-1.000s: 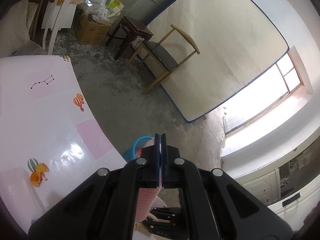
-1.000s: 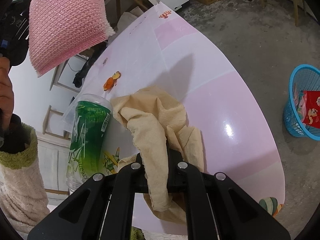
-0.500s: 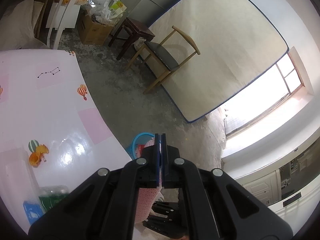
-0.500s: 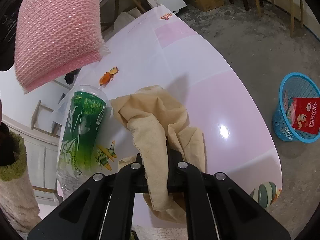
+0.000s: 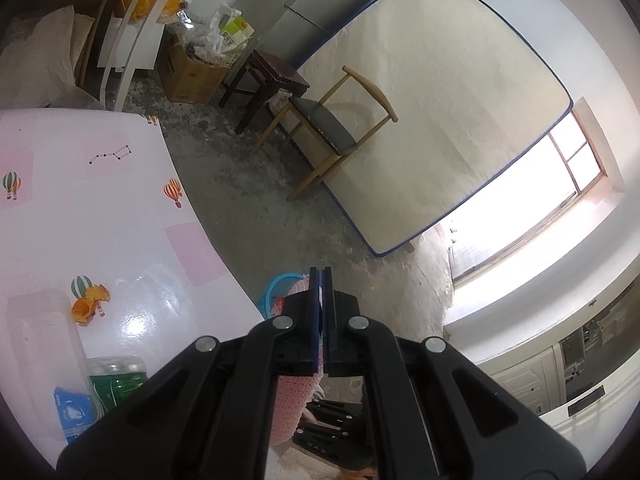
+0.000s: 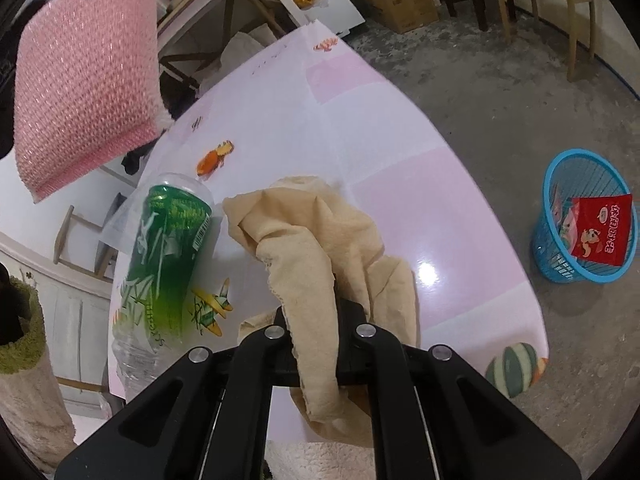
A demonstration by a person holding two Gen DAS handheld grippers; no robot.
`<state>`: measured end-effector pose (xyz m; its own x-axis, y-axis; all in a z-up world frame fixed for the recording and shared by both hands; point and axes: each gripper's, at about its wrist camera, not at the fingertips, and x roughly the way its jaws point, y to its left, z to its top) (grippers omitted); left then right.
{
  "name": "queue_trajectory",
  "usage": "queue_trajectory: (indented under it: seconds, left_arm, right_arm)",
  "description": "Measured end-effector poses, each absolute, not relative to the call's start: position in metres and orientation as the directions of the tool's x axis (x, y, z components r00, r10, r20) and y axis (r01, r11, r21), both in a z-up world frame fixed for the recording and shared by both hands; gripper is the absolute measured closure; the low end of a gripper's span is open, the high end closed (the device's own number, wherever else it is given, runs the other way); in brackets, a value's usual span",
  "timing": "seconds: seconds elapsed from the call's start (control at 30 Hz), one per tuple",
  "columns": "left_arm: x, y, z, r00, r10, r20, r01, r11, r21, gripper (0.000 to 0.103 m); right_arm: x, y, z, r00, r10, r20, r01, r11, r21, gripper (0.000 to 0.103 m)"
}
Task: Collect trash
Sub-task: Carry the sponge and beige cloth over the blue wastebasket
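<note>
The left black plastic two-finger gripper (image 5: 320,280) has angular, matte arms with hollow triangular cut-outs and four round silver screw heads in a row (a thin blue strip lines the inner face of one finger). The right black plastic two-finger gripper (image 6: 316,320) is built the same. At the near left, a fuzzy cream sleeve with an olive-green cuff (image 6: 20,328) shows.

Concrete floor (image 5: 256,216); wooden chair (image 5: 332,136); bright window (image 5: 532,196).
</note>
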<state>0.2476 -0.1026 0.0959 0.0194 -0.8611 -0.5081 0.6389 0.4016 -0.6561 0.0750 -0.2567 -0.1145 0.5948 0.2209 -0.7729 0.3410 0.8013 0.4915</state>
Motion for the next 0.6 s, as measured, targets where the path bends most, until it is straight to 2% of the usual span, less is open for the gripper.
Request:
queue_trajectory:
  seconds: [0.6]
  left_arm:
    - [0.225,-0.136,0.122,-0.009,-0.868,-0.497,0.687,0.356,-0.634,0.103]
  right_arm:
    - [0.002,-0.344,-0.070,0.747,0.059,-0.662,0.461,0.671,0.580,0.097]
